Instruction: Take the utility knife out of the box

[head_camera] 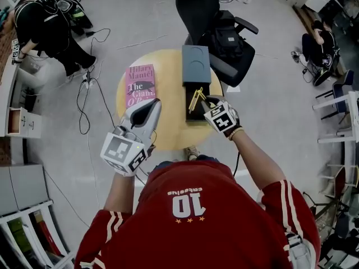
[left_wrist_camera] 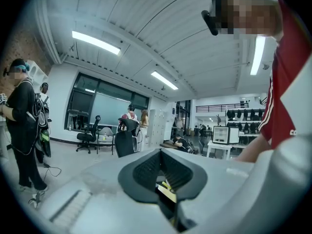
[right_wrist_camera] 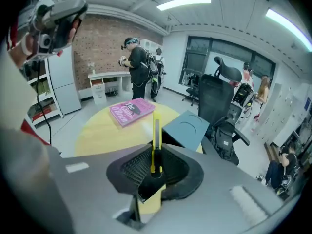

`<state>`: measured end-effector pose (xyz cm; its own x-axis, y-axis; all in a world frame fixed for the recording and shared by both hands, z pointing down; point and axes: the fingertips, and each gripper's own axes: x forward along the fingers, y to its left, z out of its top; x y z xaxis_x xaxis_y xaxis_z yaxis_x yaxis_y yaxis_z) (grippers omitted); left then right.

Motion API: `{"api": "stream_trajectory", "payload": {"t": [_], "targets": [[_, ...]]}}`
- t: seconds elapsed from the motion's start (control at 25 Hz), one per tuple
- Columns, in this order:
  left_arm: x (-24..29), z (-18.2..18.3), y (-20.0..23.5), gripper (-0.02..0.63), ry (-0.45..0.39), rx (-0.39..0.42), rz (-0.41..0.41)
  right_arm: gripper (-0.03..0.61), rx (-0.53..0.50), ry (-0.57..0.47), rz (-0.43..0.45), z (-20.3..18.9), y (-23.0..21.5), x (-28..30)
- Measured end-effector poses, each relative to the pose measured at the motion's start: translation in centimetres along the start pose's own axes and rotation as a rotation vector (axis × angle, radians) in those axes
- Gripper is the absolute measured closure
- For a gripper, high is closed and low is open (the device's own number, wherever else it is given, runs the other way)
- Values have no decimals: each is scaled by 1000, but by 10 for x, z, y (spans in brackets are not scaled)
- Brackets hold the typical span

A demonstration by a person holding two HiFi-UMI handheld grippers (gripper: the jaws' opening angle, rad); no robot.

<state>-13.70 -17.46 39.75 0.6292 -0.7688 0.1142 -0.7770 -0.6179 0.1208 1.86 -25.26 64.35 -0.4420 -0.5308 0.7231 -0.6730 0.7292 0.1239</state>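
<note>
while your right gripper (head_camera: 205, 101) holds the yellow utility knife (head_camera: 196, 97) — jaws clenched on one end, the rest sticking out beyond them — the knife hangs over the open dark box (head_camera: 191, 112) at 3 o'clock on the round yellow table (head_camera: 168, 130). your left gripper (head_camera: 151, 106) hovers at the table's 7 o'clock edge, jaws pressed together with nothing between them. the box's grey lid (head_camera: 196, 64) lies at 1 o'clock — a pink book (head_camera: 141, 86) at 10 o'clock.
</note>
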Motion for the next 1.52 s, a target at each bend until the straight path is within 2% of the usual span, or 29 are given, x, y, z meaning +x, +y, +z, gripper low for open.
{"api": "stream_trajectory", "payload": {"t": [0.16,0.36,0.48,0.68,0.92,1.16,1.32,1.52], "targets": [[-7,0,-6,611,-1,6,-15,520,43,-119,-31,32,12,-45],[-17,1,-14,612,-13,22,-22,518,114,-289,-31,77,43,-104],[-18,1,-24,611,-13,26,-56,520,152,-383,-29,101,60,-136],[-21,5,-34,611,-26,25,-81,519,236,-508,-4,126,80,-186],[-29,9,-45,611,-25,53,-100,520,258,-632,-61,144,89,-246],[-31,12,-55,611,-43,65,-114,518,245,-708,-144,150,80,-289],[-26,13,-57,611,-39,63,-102,518,274,-734,-146,148,71,-296],[-18,16,-59,611,-53,62,-77,518,246,-733,-119,151,70,-295]]}}
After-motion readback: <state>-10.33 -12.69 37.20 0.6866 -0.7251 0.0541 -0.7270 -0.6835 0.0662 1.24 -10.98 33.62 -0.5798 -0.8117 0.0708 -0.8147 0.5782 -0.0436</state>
